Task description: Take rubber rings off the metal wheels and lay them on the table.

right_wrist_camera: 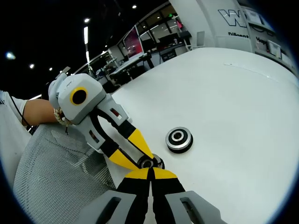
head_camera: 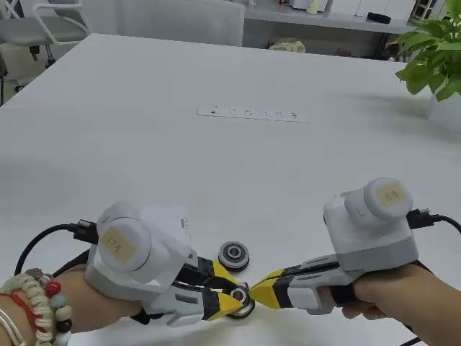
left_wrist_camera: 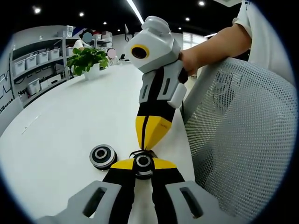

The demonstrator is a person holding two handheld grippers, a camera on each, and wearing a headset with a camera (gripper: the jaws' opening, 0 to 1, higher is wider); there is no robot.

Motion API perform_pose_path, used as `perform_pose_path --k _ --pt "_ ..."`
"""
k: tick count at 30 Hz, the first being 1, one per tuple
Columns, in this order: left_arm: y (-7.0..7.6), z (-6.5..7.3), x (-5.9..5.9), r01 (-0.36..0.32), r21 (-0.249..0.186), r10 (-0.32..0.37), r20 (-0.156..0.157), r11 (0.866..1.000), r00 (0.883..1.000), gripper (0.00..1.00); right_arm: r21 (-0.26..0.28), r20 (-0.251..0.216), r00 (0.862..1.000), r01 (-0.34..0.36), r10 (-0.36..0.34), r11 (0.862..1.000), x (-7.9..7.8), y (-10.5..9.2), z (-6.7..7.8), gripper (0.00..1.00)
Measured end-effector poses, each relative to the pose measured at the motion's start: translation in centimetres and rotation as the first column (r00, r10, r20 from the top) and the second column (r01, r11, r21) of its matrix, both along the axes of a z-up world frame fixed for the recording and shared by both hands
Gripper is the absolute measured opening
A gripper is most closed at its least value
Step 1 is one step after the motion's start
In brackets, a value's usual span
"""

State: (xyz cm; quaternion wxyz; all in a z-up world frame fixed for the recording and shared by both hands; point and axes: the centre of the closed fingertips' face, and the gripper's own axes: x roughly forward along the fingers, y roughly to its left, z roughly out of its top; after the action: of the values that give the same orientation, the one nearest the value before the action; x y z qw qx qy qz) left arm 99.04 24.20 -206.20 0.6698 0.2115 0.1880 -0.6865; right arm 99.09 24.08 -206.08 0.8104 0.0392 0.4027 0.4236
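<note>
White table (head_camera: 216, 173), power strip (head_camera: 252, 114), potted plant (head_camera: 432, 61), grey mesh chair (left_wrist_camera: 243, 135), shelves of bins (left_wrist_camera: 33, 63), ceiling lights (left_wrist_camera: 136, 10)

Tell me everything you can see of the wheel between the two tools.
Small round metal wheel: shiny steel hub, dark bore, black outer band. It is face up, near the white table's front edge, clamped at its sides by the yellow-tipped left tool. The yellow-tipped right tool's closed tips meet its far rim; whether they pinch the rubber cannot be told.

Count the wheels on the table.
2. One wheel sits in the left gripper near the edge of the table; the other wheel lies free just beyond it. Nothing suggests hidden ones.
</note>
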Motion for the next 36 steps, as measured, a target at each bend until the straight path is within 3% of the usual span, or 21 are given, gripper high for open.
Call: perform_pose_path --k 9,11,14,19,24,36 --pt "0.0 0.0 0.0 -0.003 -0.001 0.003 -0.001 1.0 1.0 0.07 0.027 0.008 1.0 -0.011 0.011 1.0 0.0 0.5 0.4 0.0" --pt "0.0 0.0 0.0 -0.004 -0.001 0.004 -0.001 1.0 1.0 0.07 0.071 0.027 1.0 -0.007 0.005 0.997 0.3 0.9 1.2 0.0" --pt "0.0 0.0 0.1 -0.008 -0.002 0.008 -0.003 1.0 1.0 0.07 0.001 0.028 1.0 -0.008 0.008 1.0 0.4 0.3 0.7 0.0" --pt "-0.1 0.0 0.0 -0.011 -0.013 0.01 -0.002 1.0 1.0 0.08 -0.045 0.006 1.0 -0.007 0.007 0.999 0.2 0.1 -0.1 0.0" --pt "-0.1 0.0 0.0 -0.011 -0.021 0.011 -0.004 1.0 1.0 0.08 -0.037 -0.021 0.999 0.026 -0.027 0.999 0.4 -0.1 0.0 0.0" --pt "-0.4 0.0 0.0 -0.014 -0.014 0.014 -0.004 1.0 1.0 0.08 -0.07 -0.025 0.999 0.025 -0.027 0.997 0.4 0.0 -0.3 0.0"
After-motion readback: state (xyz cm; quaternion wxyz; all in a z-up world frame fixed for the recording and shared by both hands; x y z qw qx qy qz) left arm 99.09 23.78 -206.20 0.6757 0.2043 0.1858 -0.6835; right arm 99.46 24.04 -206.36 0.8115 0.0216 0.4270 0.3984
